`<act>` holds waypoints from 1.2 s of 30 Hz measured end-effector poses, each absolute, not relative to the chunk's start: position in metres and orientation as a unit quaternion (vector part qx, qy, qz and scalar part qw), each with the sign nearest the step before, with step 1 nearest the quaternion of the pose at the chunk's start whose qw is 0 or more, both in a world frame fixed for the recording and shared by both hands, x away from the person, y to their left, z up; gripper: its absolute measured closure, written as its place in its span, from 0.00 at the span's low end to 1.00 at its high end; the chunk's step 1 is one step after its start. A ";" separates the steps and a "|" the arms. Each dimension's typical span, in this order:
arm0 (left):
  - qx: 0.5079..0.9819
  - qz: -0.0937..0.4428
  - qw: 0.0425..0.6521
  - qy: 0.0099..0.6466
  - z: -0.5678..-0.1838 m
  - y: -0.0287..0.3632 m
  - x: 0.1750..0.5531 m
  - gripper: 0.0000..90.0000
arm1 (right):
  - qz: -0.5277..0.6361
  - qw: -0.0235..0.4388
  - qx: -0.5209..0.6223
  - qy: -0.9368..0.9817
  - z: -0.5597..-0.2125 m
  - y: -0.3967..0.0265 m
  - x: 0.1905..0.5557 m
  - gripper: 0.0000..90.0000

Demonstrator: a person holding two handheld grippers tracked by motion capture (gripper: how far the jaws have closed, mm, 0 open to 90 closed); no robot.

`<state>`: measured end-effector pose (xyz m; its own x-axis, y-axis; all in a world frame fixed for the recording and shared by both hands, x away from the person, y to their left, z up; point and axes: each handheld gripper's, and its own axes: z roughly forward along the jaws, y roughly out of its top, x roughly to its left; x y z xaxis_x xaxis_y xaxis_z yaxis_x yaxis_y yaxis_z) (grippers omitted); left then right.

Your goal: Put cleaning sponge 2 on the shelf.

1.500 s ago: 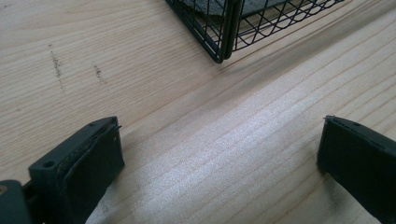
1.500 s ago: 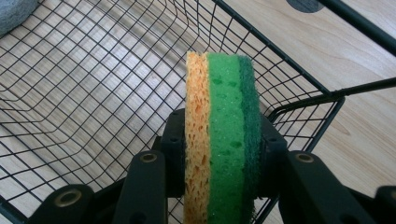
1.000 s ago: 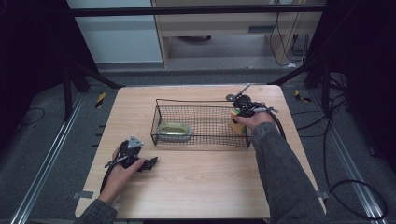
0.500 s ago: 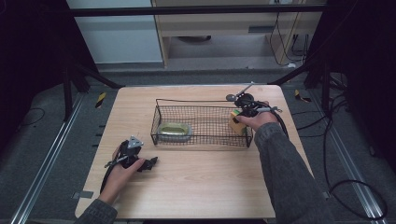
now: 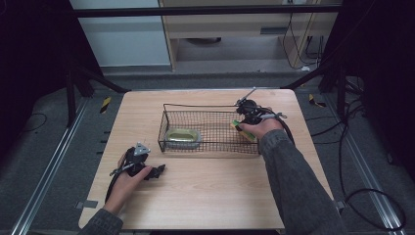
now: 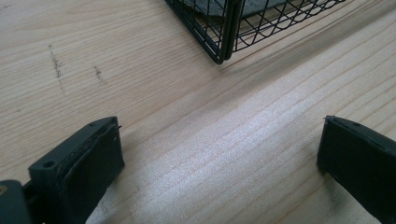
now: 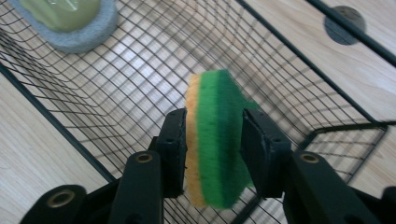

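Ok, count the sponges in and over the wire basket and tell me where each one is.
2. A yellow-and-green sponge is pinched in the right claw over the right end of the wire basket. A grey-based sponge with a yellowish top lies on the basket floor at its left end.

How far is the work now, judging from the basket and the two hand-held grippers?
Done, it seems: a grey-rimmed item already lies in the wire basket. In hand: the right hand-held gripper is shut on a green and yellow sponge above the basket floor. Left: release the sponge. The left hand-held gripper rests open on the wooden table, holding nothing.
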<state>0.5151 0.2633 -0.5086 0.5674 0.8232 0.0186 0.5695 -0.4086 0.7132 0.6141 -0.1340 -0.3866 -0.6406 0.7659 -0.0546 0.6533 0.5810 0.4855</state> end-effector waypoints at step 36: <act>0.819 0.186 0.338 0.425 -0.509 0.263 0.515 0.00 | 0.285 0.204 0.486 0.801 -0.382 -0.199 0.580 0.09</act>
